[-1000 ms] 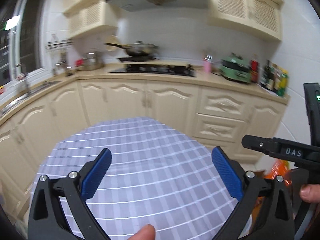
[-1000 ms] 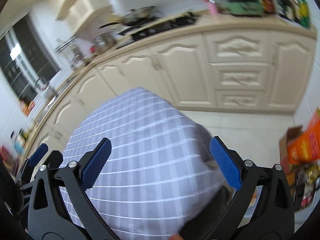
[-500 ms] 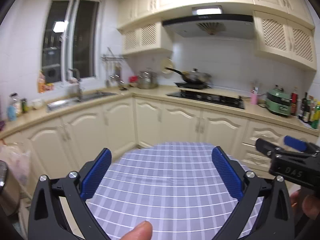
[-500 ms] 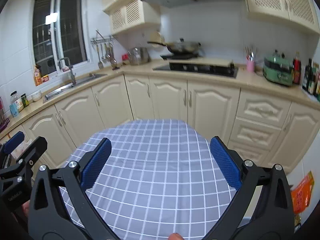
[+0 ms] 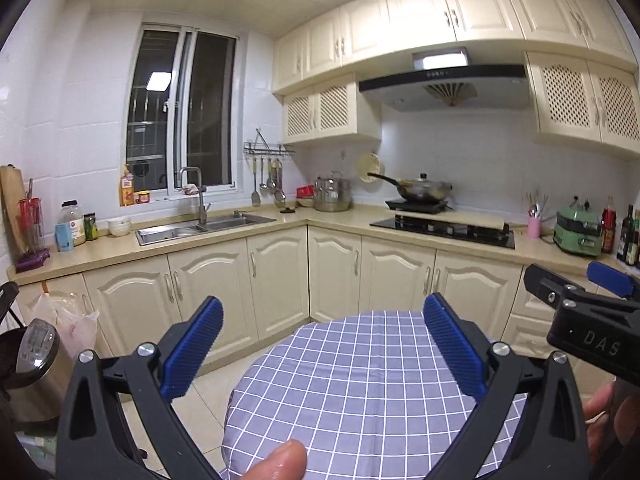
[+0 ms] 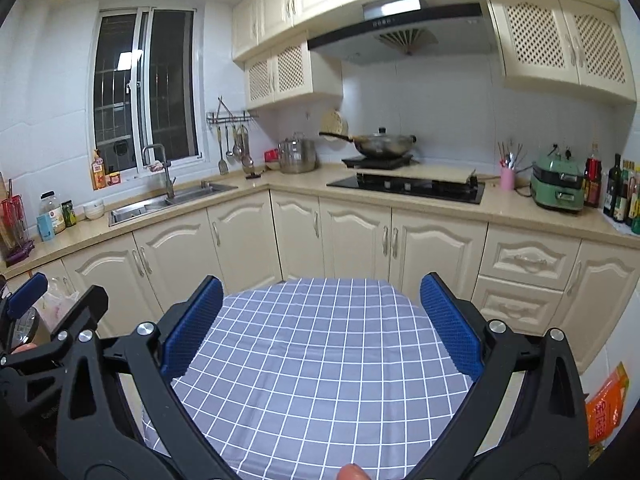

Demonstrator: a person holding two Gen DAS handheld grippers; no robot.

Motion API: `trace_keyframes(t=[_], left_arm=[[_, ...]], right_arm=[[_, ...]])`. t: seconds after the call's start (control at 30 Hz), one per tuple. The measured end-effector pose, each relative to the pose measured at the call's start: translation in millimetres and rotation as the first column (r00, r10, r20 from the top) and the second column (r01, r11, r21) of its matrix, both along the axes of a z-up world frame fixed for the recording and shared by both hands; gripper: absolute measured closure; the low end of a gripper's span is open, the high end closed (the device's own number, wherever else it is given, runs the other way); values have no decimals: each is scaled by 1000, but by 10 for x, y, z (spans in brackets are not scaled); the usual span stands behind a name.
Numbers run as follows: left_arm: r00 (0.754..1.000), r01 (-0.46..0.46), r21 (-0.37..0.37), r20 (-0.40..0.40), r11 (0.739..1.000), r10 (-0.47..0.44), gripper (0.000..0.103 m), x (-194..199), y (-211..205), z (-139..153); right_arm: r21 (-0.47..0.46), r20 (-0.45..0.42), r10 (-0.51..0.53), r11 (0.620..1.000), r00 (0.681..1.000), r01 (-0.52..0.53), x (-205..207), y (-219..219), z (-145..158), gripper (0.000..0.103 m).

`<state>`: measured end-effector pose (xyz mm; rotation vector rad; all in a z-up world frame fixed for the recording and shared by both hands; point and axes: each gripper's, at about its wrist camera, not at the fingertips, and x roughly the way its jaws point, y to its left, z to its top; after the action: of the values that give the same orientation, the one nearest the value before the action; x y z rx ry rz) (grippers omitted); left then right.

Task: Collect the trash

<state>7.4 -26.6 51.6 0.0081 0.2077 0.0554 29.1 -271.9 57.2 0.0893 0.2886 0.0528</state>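
Note:
No loose trash shows in either view. My left gripper (image 5: pixel 322 308) is open over a round table (image 5: pixel 352 392) covered with a blue-grey checked cloth, and nothing sits between its blue pads (image 5: pixel 192 354). My right gripper (image 6: pixel 322 282) is open too and hovers over the same table (image 6: pixel 320 360). Each gripper appears in the other's view: the right gripper (image 5: pixel 576 280) at the right edge, the left gripper (image 6: pixel 60 296) at the left edge. A thumb tip (image 5: pixel 280 462) pokes in at the bottom.
A steel bin with a dark lid (image 5: pixel 28 356) stands on the floor at left, beside a white plastic bag (image 5: pixel 76 320) hanging on the cabinets. An L-shaped counter holds a sink (image 5: pixel 200 228), a hob with a wok (image 5: pixel 420 188) and bottles. An orange package (image 6: pixel 606 404) lies at lower right.
Both views have swung up from looking down on the cloth to a level look across the kitchen. The table now sits lower in frame. Both grippers stayed open.

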Motion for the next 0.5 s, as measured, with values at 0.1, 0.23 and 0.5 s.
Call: trace_keyframes(t=[0.1, 0.23, 0.5], left_arm=[[1000, -10, -6, 10, 1000, 10, 5, -57, 9, 26], [1000, 2, -29, 19, 1000, -1, 5, -109, 16, 64], [1000, 3, -37, 6, 999, -3, 5, -145, 39, 40]], right_arm=[[-3, 11, 0, 1000, 1000, 0, -52, 10, 27, 6], [3, 17, 5, 1000, 1000, -5, -107, 38, 36, 6], [-3, 24, 12, 1000, 1000, -12, -123, 80, 54, 6]])
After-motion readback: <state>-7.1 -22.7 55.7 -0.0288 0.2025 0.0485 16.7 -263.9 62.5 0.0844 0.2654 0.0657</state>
